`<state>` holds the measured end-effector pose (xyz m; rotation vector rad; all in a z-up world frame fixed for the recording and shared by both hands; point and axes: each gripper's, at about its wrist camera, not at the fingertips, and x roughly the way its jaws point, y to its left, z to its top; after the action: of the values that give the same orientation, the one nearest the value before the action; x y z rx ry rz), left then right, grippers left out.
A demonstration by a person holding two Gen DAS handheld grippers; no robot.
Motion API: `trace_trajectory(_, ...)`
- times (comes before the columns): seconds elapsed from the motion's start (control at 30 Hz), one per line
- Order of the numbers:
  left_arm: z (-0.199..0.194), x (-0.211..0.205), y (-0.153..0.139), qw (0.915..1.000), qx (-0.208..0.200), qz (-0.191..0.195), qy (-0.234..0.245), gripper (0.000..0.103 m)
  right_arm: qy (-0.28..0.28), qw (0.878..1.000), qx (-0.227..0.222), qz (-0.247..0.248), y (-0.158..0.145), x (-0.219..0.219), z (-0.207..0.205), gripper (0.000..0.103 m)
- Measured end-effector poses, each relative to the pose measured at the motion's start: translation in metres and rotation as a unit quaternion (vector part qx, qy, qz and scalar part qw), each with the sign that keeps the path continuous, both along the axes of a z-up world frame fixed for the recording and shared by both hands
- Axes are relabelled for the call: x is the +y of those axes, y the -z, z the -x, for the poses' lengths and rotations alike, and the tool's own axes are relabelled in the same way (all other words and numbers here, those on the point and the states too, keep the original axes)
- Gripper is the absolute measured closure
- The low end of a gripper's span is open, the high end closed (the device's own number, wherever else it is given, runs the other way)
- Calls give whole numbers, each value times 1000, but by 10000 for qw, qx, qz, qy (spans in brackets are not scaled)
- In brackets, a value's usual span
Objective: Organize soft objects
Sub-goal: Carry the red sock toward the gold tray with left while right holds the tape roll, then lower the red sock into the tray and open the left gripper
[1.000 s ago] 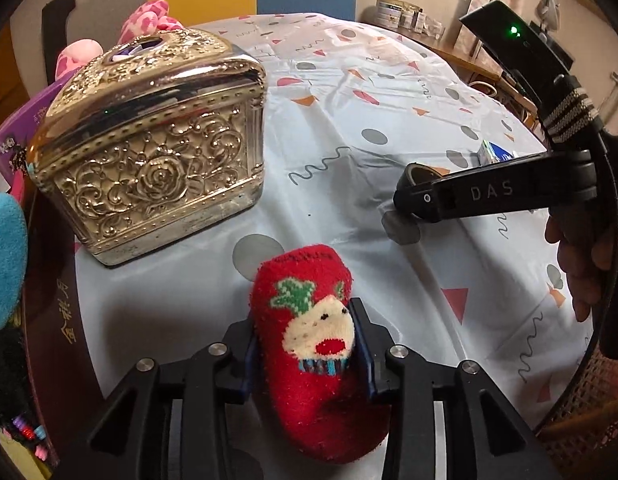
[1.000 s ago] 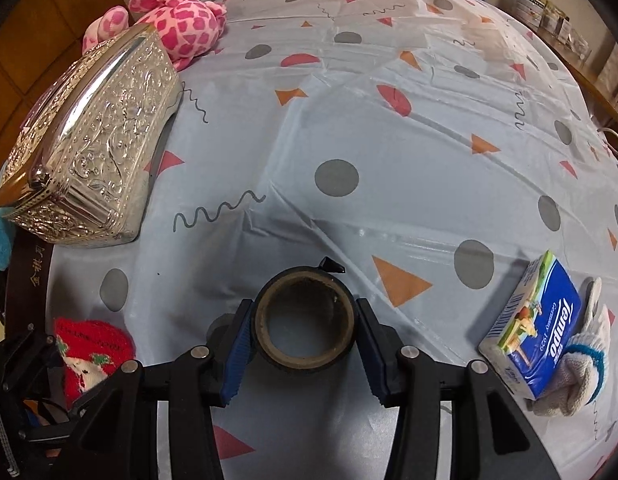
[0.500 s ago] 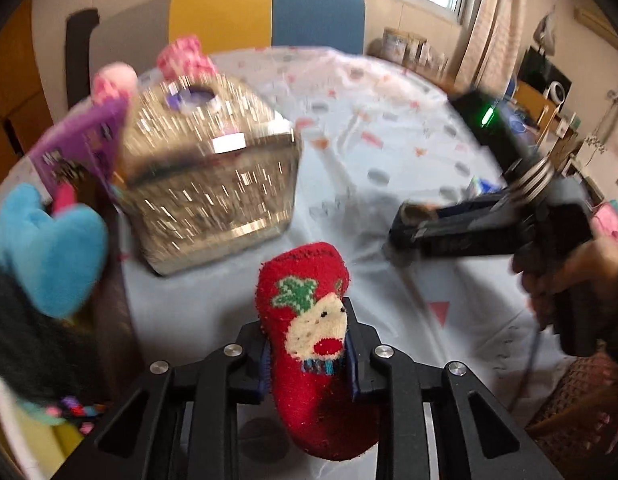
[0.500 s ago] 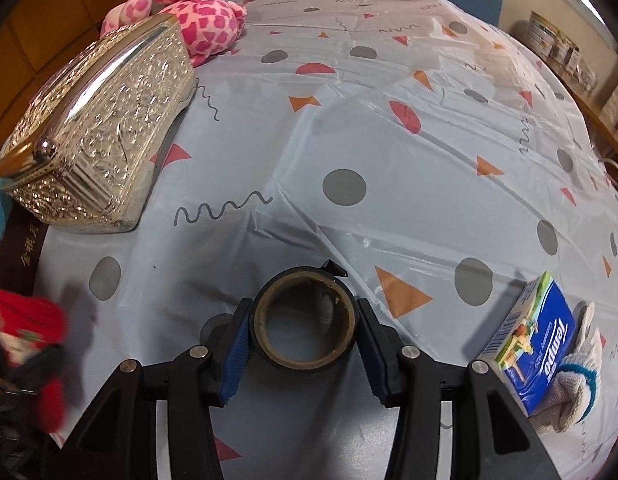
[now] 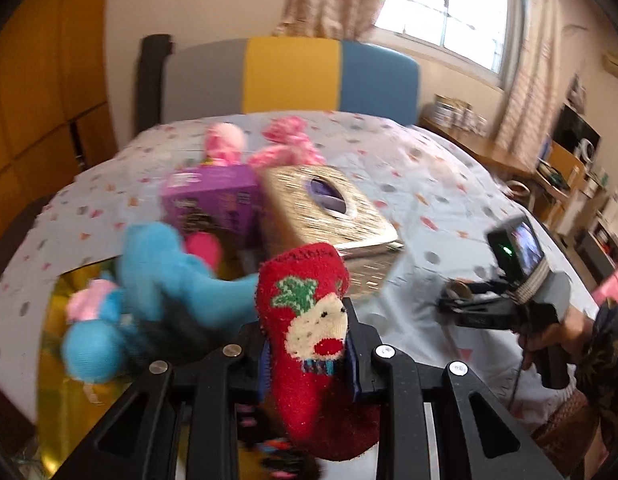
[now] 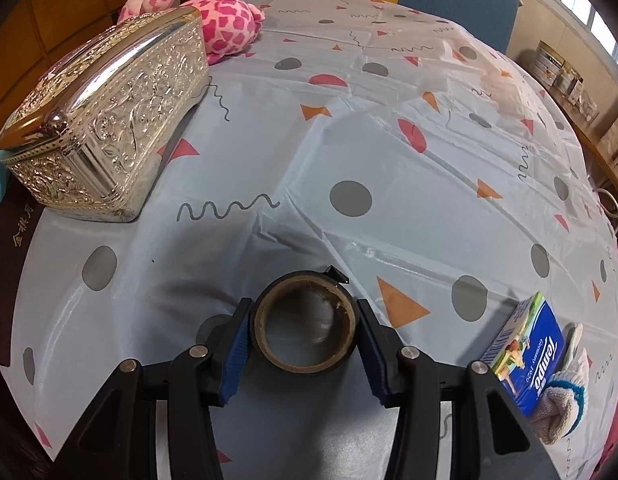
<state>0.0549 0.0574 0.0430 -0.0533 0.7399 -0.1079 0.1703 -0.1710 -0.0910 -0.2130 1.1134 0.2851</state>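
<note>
Task partway, judging by layout. Landmark: silver embossed box [image 6: 105, 120]. Blue plush [image 5: 157, 280] and other soft bits sit piled left of the box; pink spotted plush [image 6: 221, 20] lies just behind it, unsorted; knit glove [image 6: 565, 392] far right of it beside a tissue pack [image 6: 529, 352], also unsorted. Left gripper [image 5: 309, 356] clamped tight on red sock [image 5: 309, 344], held above the table, in front of the box, by the pile. Sock: fuzzy, reindeer face, green patch, limp. Right gripper [image 6: 305, 336] closed around tape roll [image 6: 305, 328].
</note>
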Motion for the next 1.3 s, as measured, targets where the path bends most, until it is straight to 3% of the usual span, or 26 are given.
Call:
trace_trajectory(0.3,18,82,-6,9947,-137,-207,-998,74,-38,10000,-16,37,-7,1,7,53)
trace_trajectory(0.43,33,123,0,9880,-116,-397,-1490,74,-48,10000,-17,43,-6,1,7,53)
trace_trajectory(0.67,56,177,14,9747,-7,-404,-2200,73,-86,10000,-13,40,-3,-3,-1,53)
trace_trajectory(0.97,63,203,37,9689,280,-126,-2455,73,-81,9999,-22,66,-3,-3,-1,53)
trace_trajectory(1.07,61,212,46,9690,446,218,-2419,73,-87,9999,-27,76,-3,-3,0,53)
trace_trajectory(1.3,54,228,57,9644,725,609,-2470,73,-132,9998,-50,143,-4,-1,1,53)
